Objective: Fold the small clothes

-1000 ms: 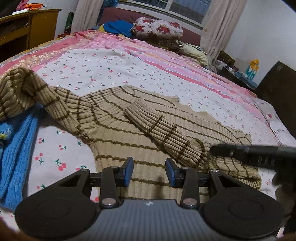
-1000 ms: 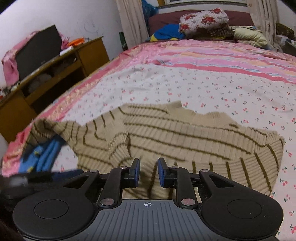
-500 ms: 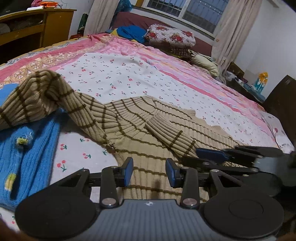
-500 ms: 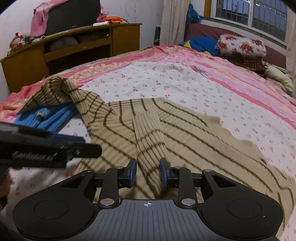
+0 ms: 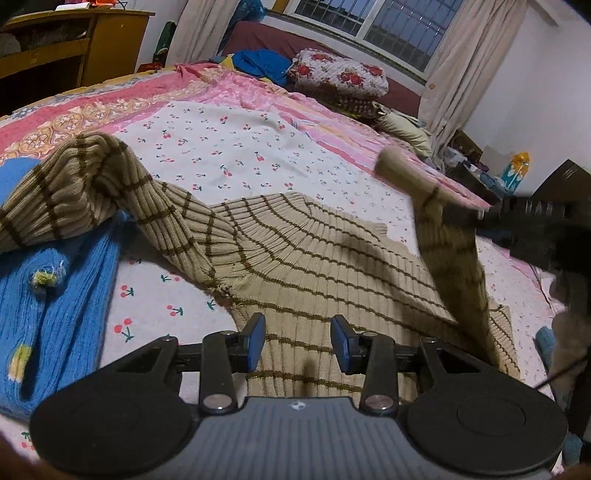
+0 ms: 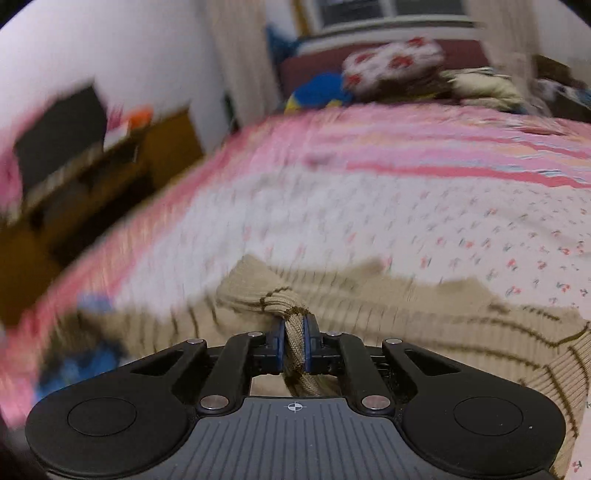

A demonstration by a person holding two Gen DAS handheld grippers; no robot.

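From my left wrist, my left gripper [image 5: 297,342] hangs open and empty over the tan ribbed sweater with brown stripes [image 5: 314,266] spread on the cherry-print bedsheet [image 5: 221,147], its far sleeve lifted and blurred. From my right wrist, my right gripper [image 6: 294,345] pinches that sleeve's cuff [image 6: 258,295]; everything beyond is smeared.

A wide bed [image 5: 236,147] in cherry-print and pink striped covers filled the room. Behind it a barred window [image 5: 369,26] showed dusk between pale curtains [image 5: 461,62]. A yellow wooden cabinet [image 5: 74,48] stood against the white wall [image 5: 517,81].
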